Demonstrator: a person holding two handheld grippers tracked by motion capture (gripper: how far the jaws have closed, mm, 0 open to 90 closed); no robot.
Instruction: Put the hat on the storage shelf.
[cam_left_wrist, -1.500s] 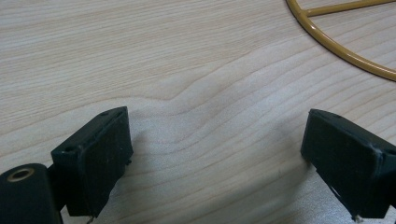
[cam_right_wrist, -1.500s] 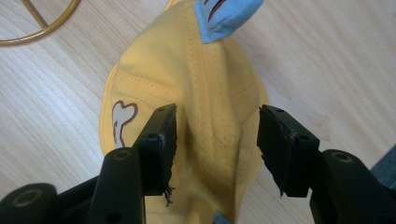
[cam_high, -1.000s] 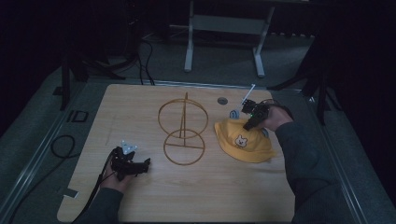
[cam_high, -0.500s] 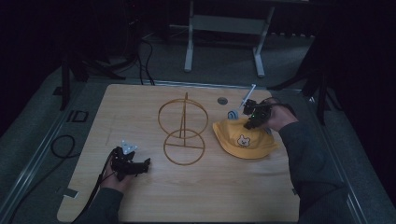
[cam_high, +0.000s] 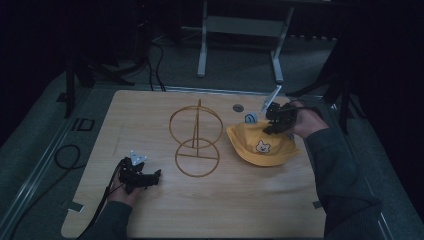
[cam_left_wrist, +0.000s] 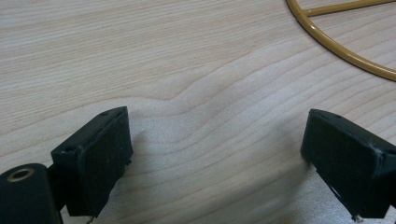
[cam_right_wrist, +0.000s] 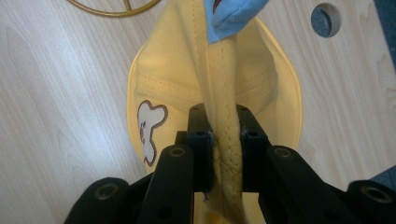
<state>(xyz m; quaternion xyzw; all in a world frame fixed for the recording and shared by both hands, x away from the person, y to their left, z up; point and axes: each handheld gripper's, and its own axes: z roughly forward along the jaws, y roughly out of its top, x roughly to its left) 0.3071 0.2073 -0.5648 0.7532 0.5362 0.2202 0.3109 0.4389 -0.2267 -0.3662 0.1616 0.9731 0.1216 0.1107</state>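
Note:
A yellow bucket hat (cam_high: 260, 143) with a small bear patch hangs tilted at the table's right, its near edge resting low over the wood. My right gripper (cam_high: 274, 121) is shut on the hat's far brim, and in the right gripper view the pinched fabric of the hat (cam_right_wrist: 219, 84) runs up between the black jaws of that gripper (cam_right_wrist: 223, 140). A blue ear-like piece (cam_right_wrist: 233, 14) sticks up from the hat. My left gripper (cam_high: 150, 176) rests on the wood near the front left, and the same gripper (cam_left_wrist: 224, 154) stands open over bare wood.
A gold wire stand (cam_high: 196, 137) with an upright ring and a flat ring base sits mid-table, left of the hat. The curve of its base (cam_left_wrist: 345, 46) lies ahead of the left gripper. A round hole (cam_high: 238, 108) is in the tabletop (cam_high: 150, 115) behind the hat.
My right gripper has risen a little with the hat's brim in it, so the hat's far side lifts off the table. The left hand has stayed put.

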